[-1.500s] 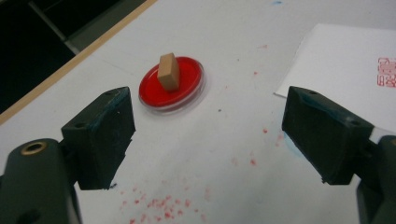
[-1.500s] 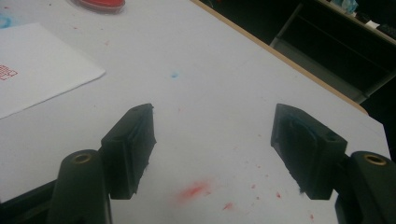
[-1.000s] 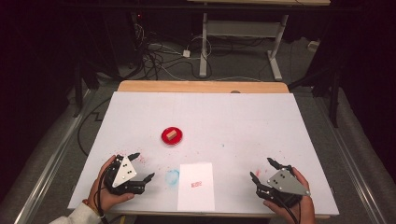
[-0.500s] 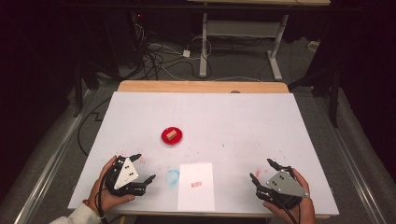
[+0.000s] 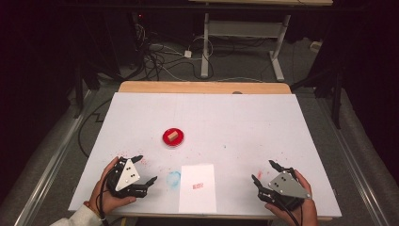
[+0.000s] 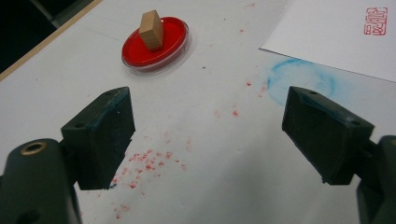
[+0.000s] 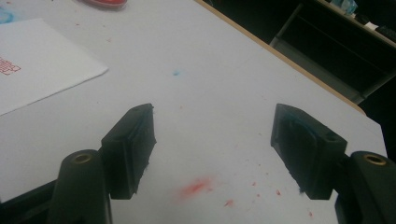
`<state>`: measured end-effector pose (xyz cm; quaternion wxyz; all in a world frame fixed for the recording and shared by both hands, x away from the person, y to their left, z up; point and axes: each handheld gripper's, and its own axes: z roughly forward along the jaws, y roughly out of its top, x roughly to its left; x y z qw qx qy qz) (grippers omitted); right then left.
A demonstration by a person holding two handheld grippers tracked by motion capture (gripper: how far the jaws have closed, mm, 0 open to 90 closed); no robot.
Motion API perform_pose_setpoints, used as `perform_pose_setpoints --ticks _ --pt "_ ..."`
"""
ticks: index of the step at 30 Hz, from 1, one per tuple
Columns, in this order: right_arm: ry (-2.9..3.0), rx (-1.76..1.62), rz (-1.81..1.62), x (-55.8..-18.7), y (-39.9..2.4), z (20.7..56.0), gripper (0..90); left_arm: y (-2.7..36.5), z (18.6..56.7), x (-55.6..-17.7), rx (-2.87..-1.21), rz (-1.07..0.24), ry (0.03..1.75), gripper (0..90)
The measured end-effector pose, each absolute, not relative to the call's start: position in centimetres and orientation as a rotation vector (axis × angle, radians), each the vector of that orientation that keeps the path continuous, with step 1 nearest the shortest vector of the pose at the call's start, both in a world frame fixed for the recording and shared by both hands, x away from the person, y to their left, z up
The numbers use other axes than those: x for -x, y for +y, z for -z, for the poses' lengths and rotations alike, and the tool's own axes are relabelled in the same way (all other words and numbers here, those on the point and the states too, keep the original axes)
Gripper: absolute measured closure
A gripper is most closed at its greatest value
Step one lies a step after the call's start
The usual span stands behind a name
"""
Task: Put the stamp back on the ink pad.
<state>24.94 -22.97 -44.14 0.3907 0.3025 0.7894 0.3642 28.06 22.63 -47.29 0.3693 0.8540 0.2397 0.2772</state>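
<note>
A small wooden block stamp [image 5: 172,135] [image 6: 152,30] stands in a round red ink pad dish [image 5: 173,138] [image 6: 156,44] near the middle of the white table cover. A white paper sheet [image 5: 198,187] [image 6: 336,32] [image 7: 32,70] with a red seal print [image 5: 198,186] [image 6: 376,21] lies at the front edge. My left gripper [image 5: 144,169] [image 6: 208,135] rests at the front left, open and empty, aimed toward the dish. At the front right, my right gripper [image 5: 264,171] [image 7: 212,149] is open with nothing between its jaws.
The white cover [image 5: 235,127] carries red ink specks and a blue ring smudge [image 5: 173,179] [image 6: 301,81]. A wooden table edge [image 5: 202,87] runs along the back. Cables and desk legs [image 5: 207,42] lie on the floor beyond.
</note>
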Motion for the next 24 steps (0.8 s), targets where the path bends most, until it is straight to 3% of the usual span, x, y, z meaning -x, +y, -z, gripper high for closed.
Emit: perform_pose_setpoints --ticks 24 --pt "2.014 -0.765 -0.930 -25.31 -22.94 44.24 31.1 22.60 47.52 -28.29 -2.199 -0.692 0.631 16.4"
